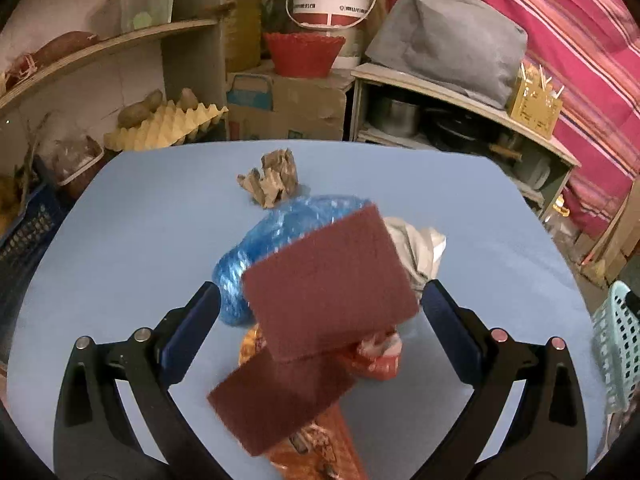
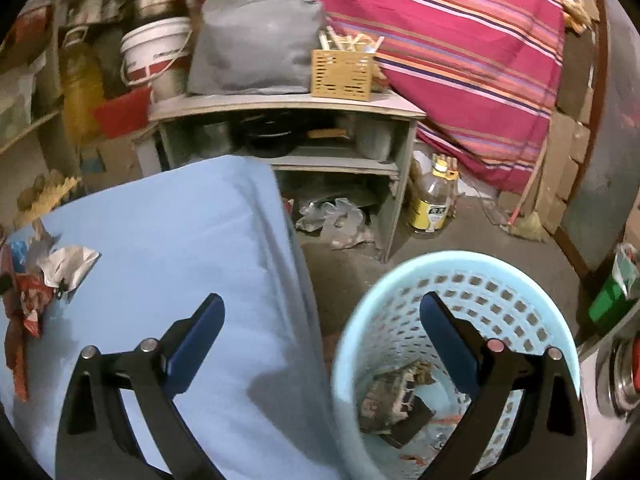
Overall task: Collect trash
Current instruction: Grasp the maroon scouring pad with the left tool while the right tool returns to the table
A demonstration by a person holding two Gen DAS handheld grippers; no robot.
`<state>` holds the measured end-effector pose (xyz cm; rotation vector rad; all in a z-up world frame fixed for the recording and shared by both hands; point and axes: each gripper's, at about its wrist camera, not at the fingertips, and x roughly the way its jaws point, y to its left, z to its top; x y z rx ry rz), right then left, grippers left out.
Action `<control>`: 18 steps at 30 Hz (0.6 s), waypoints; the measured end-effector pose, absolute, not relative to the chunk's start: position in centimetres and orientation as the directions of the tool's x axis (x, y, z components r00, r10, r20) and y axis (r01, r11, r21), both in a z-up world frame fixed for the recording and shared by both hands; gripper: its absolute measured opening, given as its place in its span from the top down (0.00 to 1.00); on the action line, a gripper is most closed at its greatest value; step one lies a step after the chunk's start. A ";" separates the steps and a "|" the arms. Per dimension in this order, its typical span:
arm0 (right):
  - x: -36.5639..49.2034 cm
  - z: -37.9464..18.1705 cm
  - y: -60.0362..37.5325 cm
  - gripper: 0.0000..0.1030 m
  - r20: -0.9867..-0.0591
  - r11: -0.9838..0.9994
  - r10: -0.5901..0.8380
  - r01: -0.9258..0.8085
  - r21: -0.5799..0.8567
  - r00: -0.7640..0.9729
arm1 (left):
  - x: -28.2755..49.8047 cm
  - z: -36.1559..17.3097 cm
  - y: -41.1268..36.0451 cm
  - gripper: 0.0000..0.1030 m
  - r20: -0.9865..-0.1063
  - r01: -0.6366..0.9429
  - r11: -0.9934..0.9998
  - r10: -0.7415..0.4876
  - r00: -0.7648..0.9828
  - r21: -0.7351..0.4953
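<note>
Two grippers are at work, and both have their jaws spread wide with nothing held between them. Farthest left of the basket [image 1: 616, 344], the left gripper [image 1: 320, 288] hangs over the heap of rubbish on the blue table [image 1: 120, 240]. Right in its gap sits a maroon scouring pad [image 1: 332, 284], tilted, with its long axis running from lower left to upper right, so it lies slantwise to the line between the fingers. Neither finger appears to touch it. Whether it rests on the heap or is in the air cannot be told. A second maroon pad [image 1: 276, 404] lies lower, nearer the camera.

Under and around the pads are a blue plastic bag [image 1: 280, 232], crumpled pale paper [image 1: 420, 248] and a red wrapper [image 1: 376, 360], all touching. A brown cardboard scrap [image 1: 272, 180] sits just beyond the bag, on the side away from the basket.

Toward the basket, the right gripper [image 2: 322, 299] straddles the table edge, one finger over the cloth and the other over the basket's rim, with a brown crumpled lump [image 2: 396, 392] already lying inside. The heap shows only at the far left of that view, well apart from it.

The left gripper is therefore plainly the nearer one to the remaining trash. A clean pinch on the upper pad probably calls for a wrist turn to square the fingers across its short side, followed by a carry rightward to the basket.
</note>
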<state>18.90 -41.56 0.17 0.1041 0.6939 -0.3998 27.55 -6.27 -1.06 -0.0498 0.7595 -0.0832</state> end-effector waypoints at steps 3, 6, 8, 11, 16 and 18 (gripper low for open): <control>19.9 -0.1 -40.6 0.07 -0.644 0.925 -0.316 0.378 -0.044 0.697 | 28.5 -1.4 -6.5 0.05 -0.701 0.065 0.995 -0.101 0.706 -0.078; 20.6 -0.3 -39.8 0.07 -0.648 0.928 -0.308 0.369 -0.045 0.697 | 29.4 -2.1 -6.3 0.05 -0.722 0.061 0.994 -0.105 0.684 -0.087; 21.0 -0.3 -39.3 0.07 -0.647 0.931 -0.301 0.362 -0.042 0.700 | 29.8 -2.5 -6.2 0.05 -0.729 0.069 0.993 -0.117 0.674 -0.097; 21.3 -0.4 -38.7 0.07 -0.646 0.936 -0.286 0.350 -0.030 0.708 | 29.9 -2.8 -6.3 0.06 -0.732 0.082 0.991 -0.132 0.668 -0.104; 22.0 -0.7 -37.1 0.07 -0.653 0.948 -0.253 0.319 -0.019 0.714 | 29.4 -2.7 -6.5 0.09 -0.719 0.090 0.992 -0.122 0.685 -0.083; 22.3 -0.8 -36.3 0.07 -0.655 0.951 -0.242 0.307 -0.015 0.716 | 29.0 -2.4 -6.2 0.09 -0.711 0.092 0.992 -0.127 0.691 -0.087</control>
